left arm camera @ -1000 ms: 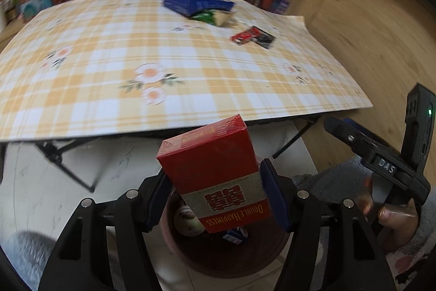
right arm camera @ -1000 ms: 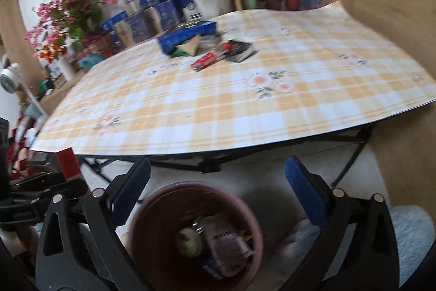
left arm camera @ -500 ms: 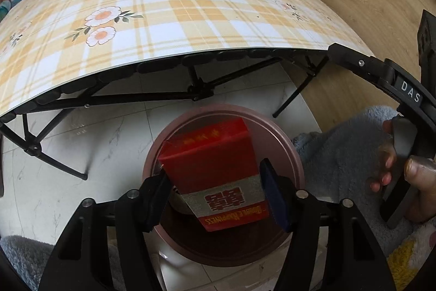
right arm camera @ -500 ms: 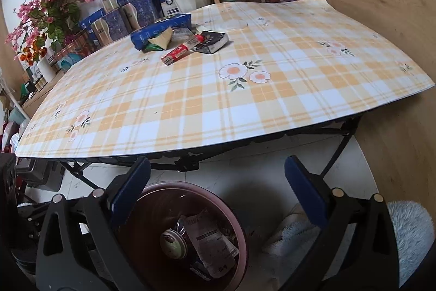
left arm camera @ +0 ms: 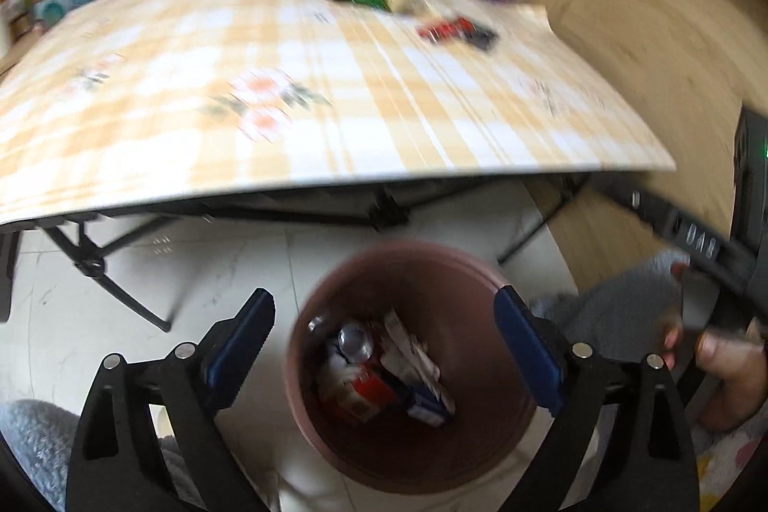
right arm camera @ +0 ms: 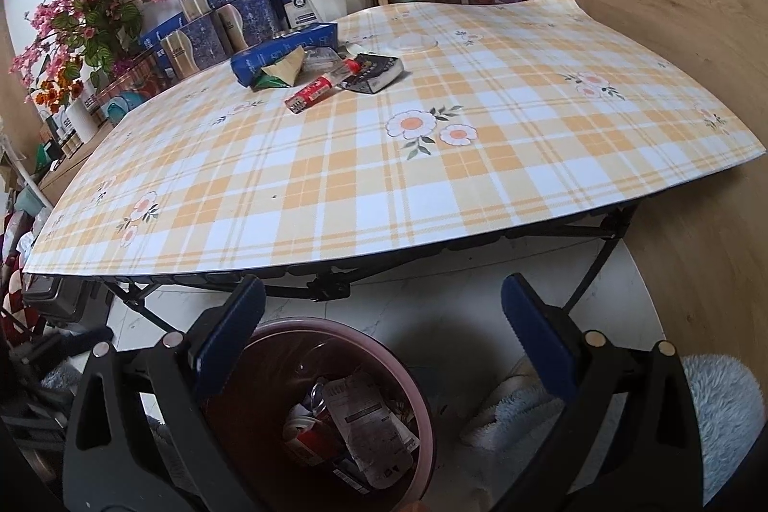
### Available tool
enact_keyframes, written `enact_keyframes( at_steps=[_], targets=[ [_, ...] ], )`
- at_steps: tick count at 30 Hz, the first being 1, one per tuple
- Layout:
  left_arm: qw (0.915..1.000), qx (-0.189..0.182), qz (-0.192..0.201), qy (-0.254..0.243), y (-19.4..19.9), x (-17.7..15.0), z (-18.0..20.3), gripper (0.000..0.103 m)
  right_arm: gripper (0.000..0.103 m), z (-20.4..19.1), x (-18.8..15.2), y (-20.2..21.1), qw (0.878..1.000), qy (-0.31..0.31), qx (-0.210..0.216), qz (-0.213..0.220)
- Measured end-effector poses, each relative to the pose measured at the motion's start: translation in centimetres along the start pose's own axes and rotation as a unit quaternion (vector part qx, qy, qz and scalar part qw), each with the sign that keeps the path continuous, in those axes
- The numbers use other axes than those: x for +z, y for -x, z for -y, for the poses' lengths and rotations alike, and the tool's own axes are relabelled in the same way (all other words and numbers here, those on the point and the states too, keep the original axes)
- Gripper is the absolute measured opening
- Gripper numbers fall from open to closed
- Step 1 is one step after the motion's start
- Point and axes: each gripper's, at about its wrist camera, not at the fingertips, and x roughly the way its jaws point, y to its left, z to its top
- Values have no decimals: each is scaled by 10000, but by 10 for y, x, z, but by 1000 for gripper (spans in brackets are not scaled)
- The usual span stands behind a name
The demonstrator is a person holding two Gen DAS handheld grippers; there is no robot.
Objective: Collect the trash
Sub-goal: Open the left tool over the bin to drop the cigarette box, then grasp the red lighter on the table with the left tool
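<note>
Red carton (left arm camera: 357,392) lies among wrappers in the brown bin (left arm camera: 485,430) beneath both empty, wide-open grippers, left (left arm camera: 384,344) and right (right arm camera: 381,334), while beyond, apparently several scraps (right arm camera: 331,75) wait on the checked table (right arm camera: 432,185).

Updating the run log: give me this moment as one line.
left gripper: open, above bin | red box: in bin | right gripper: open, empty | trash pile: on table
</note>
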Motion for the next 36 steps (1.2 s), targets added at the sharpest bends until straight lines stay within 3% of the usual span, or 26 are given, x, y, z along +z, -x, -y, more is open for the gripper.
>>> enact_keyframes(
  at_steps=[7, 15, 20, 23, 27, 30, 36],
  targets=[
    [9963, 454, 648, 334, 25, 7, -14, 97, 97, -3, 3, 3, 9997, 39, 222, 54],
    [9885, 991, 1118, 220, 38, 10, -18, 97, 97, -3, 6, 6, 9986, -1, 513, 115],
    [9844, 1093, 1372, 149, 49, 16, -21, 97, 97, 11, 22, 13, 9956, -353, 842, 198],
    [9852, 1013, 1381, 49, 49, 25, -19, 97, 97, 21, 36, 17, 9950, -403, 869, 293],
    [9933, 412, 1074, 93, 38, 42, -13, 97, 97, 34, 55, 6, 9958, -333, 857, -2],
    [9971, 240, 684, -236, 21, 59, 1, 97, 97, 39, 68, 2, 9989, -116, 452, -13],
    [9939, 67, 538, -962, -12, 114, 34, 97, 97, 50, 89, -11, 9999, 150, 58, -11]
  ],
)
